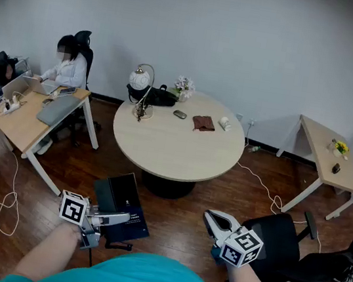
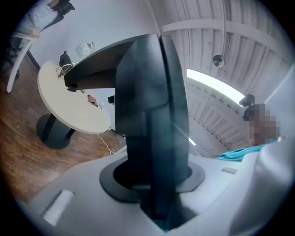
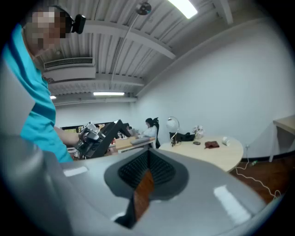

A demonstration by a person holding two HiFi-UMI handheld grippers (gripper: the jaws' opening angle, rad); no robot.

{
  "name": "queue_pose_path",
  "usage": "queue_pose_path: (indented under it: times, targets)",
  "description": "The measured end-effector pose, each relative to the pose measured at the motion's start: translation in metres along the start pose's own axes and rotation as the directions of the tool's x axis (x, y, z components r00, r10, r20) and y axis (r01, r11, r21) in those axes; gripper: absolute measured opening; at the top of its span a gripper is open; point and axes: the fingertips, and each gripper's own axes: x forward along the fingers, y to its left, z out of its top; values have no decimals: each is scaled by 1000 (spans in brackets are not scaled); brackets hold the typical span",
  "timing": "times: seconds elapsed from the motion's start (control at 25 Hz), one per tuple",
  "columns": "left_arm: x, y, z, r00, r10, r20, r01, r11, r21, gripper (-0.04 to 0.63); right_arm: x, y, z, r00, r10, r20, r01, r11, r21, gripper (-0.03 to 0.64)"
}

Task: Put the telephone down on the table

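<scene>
A dark flat telephone [image 1: 123, 207] hangs above the wooden floor in front of me, clamped at its near edge by my left gripper [image 1: 116, 217], which is shut on it. In the left gripper view the telephone [image 2: 147, 101] fills the space between the jaws. The right gripper view shows it [image 3: 105, 132] from the side, tilted, in the left gripper [image 3: 90, 138]. My right gripper [image 1: 212, 220] floats to the right, shut and holding nothing, its ribbed pads [image 3: 148, 161] meeting at the tips. The round beige table [image 1: 174, 153] stands ahead, beyond both grippers.
On the table's far side are a globe lamp [image 1: 141, 85], a black bag [image 1: 161, 97], flowers, a brown wallet [image 1: 204, 123] and small items. A person works at a desk [image 1: 30, 122] on the left. A small table [image 1: 329, 161] and black chair [image 1: 285, 250] stand right. Cables cross the floor.
</scene>
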Motion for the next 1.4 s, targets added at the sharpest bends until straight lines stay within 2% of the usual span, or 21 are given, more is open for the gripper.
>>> queue_pose_path:
  times: [0.2,0.36,0.52,0.72,0.96,1.16,1.28,1.4]
  targets:
    - [40,-12,-6,1000,-8,-8,8,1000,9,170,-30,-28,2,1000,-5,9,5,1000,3,3]
    - [75,-15,-12,1000,26,-16,-26,999,41,169,-52,-53,-1,1000,5,13,-5,1000,6,3]
    - [103,-20,-21,999,33,2,-33,999,15,169,-66,-74,-4,1000,25,4,-25,1000,8,3]
    - [112,-14,-26,999,32,7,-31,999,-15,170,-61,-87,-9,999,42,-11,-42,999,15,3]
    - [90,16,0,999,30,21,-30,999,-18,169,-18,-87,-11,998,48,-37,-47,999,19,3]
    - [48,56,54,1000,4,30,-4,1000,-12,169,49,-84,10,999,26,-38,-25,999,22,3]
    - [18,76,84,999,-30,32,31,999,-39,169,88,-83,19,999,9,-40,-7,999,33,3]
    - [-9,102,112,1000,-7,6,7,1000,-21,169,124,-86,24,999,-15,-47,17,999,41,3]
